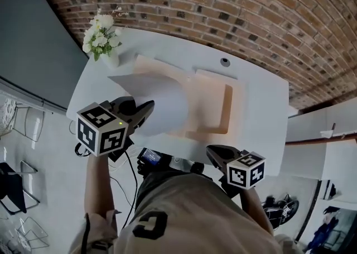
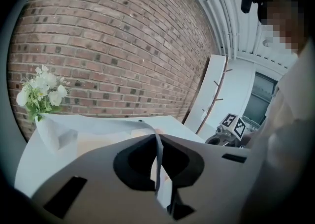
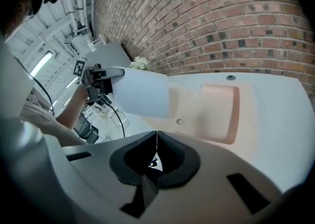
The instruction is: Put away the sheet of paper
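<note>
A white sheet of paper curls up off an open peach folder on the white table. My left gripper is shut on the sheet's near edge at the folder's left side. In the left gripper view the paper runs edge-on between the closed jaws of the left gripper. My right gripper hovers by the table's front edge, shut with nothing in it. The right gripper view shows the right gripper, the lifted paper and the folder.
A vase of white flowers stands at the table's far left corner. A round cable hole lies at the back edge. A brick wall is behind the table. Black cables hang near my body.
</note>
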`<state>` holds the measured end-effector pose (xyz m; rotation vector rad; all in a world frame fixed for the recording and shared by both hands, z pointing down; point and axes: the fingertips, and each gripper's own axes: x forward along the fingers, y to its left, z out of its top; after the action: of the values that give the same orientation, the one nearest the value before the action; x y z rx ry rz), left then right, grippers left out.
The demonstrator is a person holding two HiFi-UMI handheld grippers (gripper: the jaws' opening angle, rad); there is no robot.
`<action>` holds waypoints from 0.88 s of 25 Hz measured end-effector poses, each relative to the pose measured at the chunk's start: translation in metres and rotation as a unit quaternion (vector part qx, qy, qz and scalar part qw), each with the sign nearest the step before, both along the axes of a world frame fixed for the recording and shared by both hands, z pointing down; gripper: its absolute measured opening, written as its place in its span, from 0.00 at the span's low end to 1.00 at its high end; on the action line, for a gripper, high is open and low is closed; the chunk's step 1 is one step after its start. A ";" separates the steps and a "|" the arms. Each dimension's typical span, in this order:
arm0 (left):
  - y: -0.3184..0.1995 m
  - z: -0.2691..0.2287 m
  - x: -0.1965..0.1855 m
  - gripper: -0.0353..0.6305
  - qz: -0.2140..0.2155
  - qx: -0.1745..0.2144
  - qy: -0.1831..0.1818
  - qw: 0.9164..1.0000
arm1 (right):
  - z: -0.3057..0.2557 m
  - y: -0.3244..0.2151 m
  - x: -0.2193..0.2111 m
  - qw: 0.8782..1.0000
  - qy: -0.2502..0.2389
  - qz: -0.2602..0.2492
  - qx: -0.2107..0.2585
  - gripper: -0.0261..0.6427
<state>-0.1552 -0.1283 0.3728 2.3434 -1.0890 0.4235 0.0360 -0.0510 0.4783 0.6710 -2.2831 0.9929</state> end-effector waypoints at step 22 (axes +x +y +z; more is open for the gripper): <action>-0.035 0.029 0.004 0.07 0.037 -0.053 -0.064 0.996 | 0.046 0.015 -0.004 0.997 0.048 -0.058 -0.017 0.07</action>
<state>-0.1507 -0.1638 0.4018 2.2943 -1.0120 0.6506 0.0319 -0.0361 0.5242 0.5537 -2.1908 0.9224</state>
